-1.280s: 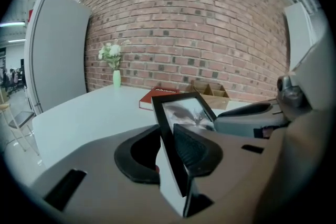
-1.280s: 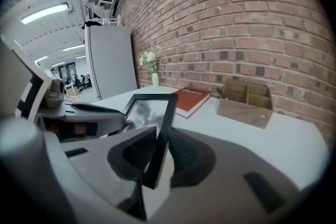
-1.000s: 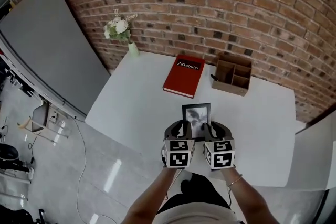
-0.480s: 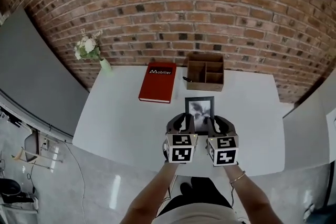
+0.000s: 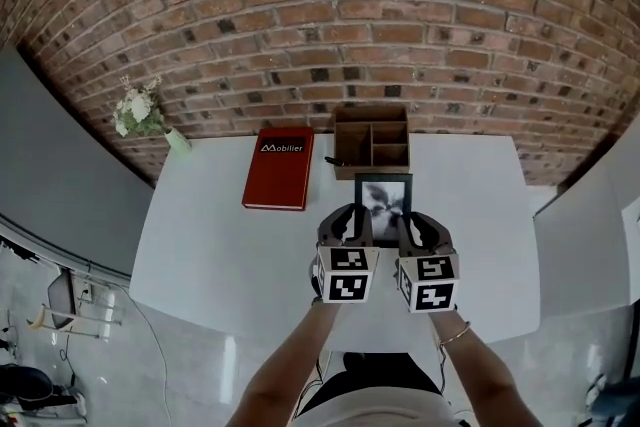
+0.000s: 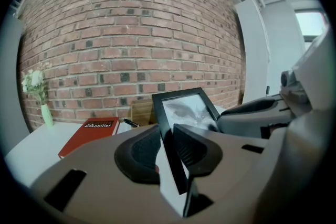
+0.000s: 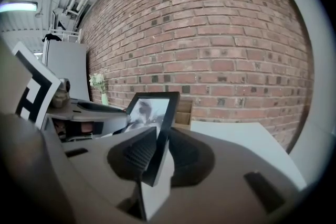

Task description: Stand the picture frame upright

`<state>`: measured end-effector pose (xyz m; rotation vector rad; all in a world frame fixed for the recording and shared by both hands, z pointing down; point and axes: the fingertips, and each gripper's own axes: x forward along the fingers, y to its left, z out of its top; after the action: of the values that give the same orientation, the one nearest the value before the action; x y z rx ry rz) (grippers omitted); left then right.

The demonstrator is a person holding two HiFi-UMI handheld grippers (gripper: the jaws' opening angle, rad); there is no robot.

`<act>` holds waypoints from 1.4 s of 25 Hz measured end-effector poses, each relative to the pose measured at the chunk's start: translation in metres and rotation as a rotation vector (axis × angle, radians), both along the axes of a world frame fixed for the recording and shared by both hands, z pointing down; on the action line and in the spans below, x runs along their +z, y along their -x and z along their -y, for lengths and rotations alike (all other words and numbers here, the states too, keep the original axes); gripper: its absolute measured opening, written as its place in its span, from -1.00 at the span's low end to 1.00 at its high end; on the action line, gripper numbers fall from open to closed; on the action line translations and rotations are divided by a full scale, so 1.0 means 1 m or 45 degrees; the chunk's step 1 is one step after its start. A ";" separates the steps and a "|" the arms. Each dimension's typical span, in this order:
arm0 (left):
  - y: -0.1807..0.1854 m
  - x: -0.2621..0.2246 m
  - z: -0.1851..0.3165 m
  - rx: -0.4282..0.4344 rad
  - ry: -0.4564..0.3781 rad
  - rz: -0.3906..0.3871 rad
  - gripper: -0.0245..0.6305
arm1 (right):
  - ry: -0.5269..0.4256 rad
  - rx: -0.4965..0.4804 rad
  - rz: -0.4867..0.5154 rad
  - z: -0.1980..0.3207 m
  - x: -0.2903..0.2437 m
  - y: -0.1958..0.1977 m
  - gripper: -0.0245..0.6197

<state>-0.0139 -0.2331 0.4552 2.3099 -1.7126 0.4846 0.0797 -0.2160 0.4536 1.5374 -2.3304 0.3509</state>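
Left tool clamped on picture frame left edge, right tool clamped on its right edge. Frame sits between both tools, tilted, over table; wooden organizer just beyond the tips.

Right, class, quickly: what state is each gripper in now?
Left gripper: closed on the picture frame, left side.
Right gripper: closed on the picture frame, right side.
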 end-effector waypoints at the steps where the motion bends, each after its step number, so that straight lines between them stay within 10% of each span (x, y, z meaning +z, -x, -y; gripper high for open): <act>1: -0.002 -0.001 0.007 0.001 -0.005 0.005 -0.71 | -0.007 -0.002 -0.003 0.005 0.000 -0.002 -0.69; 35: -0.011 0.053 0.117 -0.085 0.068 -0.005 -0.73 | 0.093 -0.037 -0.046 0.125 0.068 -0.012 -0.69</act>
<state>-0.0032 -0.3504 0.5082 2.2076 -1.7472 0.5063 0.0917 -0.3409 0.5217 1.4628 -2.2837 0.3934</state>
